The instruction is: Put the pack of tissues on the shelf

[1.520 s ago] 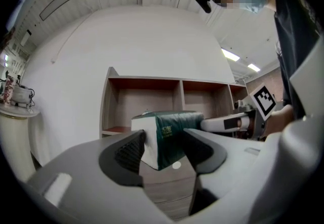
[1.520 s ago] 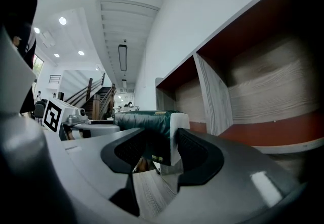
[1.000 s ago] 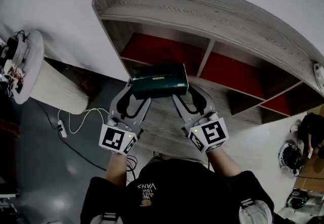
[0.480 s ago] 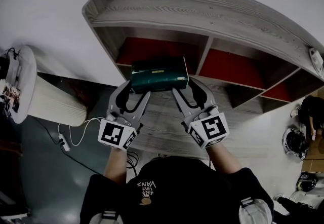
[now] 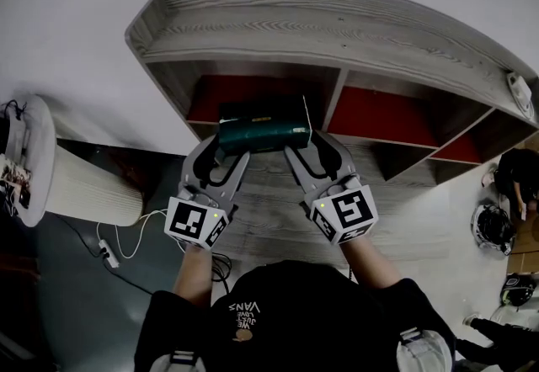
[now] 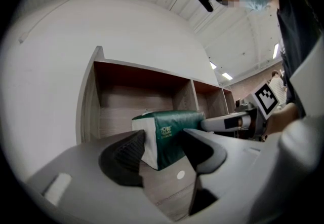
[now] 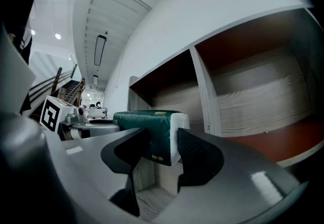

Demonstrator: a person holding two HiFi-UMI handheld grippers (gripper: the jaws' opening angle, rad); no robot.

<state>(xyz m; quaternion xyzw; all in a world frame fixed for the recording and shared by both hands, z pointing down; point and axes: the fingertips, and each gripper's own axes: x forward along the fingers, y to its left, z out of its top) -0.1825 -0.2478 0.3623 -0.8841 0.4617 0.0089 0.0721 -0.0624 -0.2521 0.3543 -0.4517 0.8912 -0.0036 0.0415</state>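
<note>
Pinched by the left gripper [image 5: 221, 150] and right gripper [image 5: 303, 150], the pack of tissues [image 5: 263, 135] has been moved toward 12 o'clock, almost onto the shelf [image 5: 320, 25].

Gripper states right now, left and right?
Left gripper: shut on one end of the pack of tissues.
Right gripper: shut on the pack's other end.

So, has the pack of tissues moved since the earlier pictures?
Yes. The pack of tissues has gone forward, closer to the shelf: it now overlaps the left compartment's red panel.
</note>
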